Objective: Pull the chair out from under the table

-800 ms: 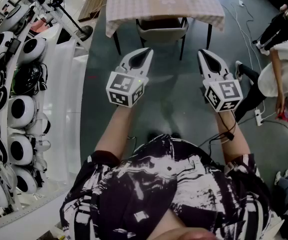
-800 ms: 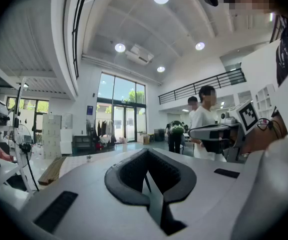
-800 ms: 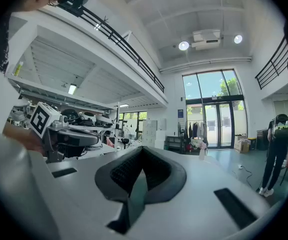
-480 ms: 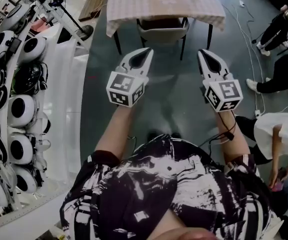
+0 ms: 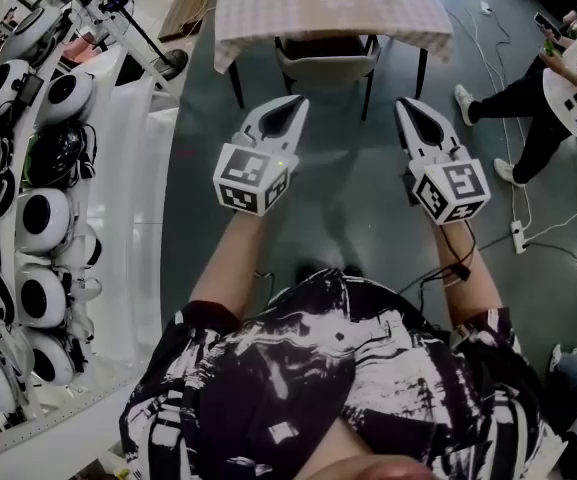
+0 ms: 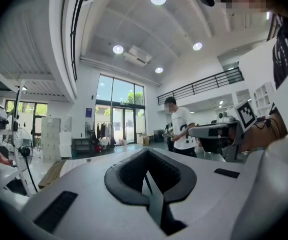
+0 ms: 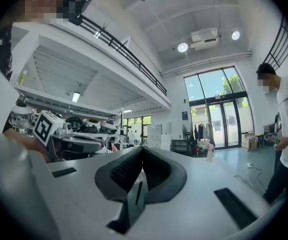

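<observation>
A grey chair (image 5: 326, 63) with a dark frame is tucked under a table (image 5: 258, 13) covered by a checked cloth, at the top of the head view. My left gripper (image 5: 293, 104) and right gripper (image 5: 408, 106) are held side by side in the air above the floor, short of the chair and apart from it. Both point towards the table. In the left gripper view the left gripper (image 6: 146, 153) has its jaws shut with nothing between them. The right gripper (image 7: 142, 151) looks the same in its own view, shut and empty.
White shelving (image 5: 28, 218) with several round white and black devices runs along the left. A fan stand (image 5: 168, 63) rises near the table's left corner. Cables and a power strip (image 5: 517, 234) lie on the floor at right, where a person (image 5: 558, 78) is walking.
Both grippers have stayed in place. The person on the right has straightened up and moved from the mid right edge towards the upper right.
</observation>
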A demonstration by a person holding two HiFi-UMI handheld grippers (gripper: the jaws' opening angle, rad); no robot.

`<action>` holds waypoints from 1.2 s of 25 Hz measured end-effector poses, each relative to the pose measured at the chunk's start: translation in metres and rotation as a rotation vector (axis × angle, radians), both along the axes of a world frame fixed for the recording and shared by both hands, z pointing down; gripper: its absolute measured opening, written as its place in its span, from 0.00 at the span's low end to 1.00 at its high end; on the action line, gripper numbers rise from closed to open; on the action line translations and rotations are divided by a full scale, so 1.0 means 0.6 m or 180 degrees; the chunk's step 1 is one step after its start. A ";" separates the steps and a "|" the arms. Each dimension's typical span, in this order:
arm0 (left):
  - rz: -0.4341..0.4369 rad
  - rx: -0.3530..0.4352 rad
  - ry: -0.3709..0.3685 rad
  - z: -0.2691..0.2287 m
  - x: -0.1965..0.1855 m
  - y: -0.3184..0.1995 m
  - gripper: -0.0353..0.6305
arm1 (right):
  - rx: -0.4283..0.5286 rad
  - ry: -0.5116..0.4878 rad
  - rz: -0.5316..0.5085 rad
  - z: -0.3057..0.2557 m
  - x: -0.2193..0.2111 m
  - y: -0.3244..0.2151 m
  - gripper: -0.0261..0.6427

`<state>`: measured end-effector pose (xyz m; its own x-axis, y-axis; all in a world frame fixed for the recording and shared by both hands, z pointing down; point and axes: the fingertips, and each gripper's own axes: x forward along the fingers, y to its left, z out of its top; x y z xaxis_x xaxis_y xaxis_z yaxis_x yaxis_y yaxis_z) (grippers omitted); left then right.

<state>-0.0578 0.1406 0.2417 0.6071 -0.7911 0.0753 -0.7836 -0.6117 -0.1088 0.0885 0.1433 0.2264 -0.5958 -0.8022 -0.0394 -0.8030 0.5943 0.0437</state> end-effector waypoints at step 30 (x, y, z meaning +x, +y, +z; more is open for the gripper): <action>0.0457 0.0273 0.0016 -0.006 -0.123 -0.021 0.91 | 0.0314 -0.0113 -0.0385 -0.019 -0.117 -0.015 0.90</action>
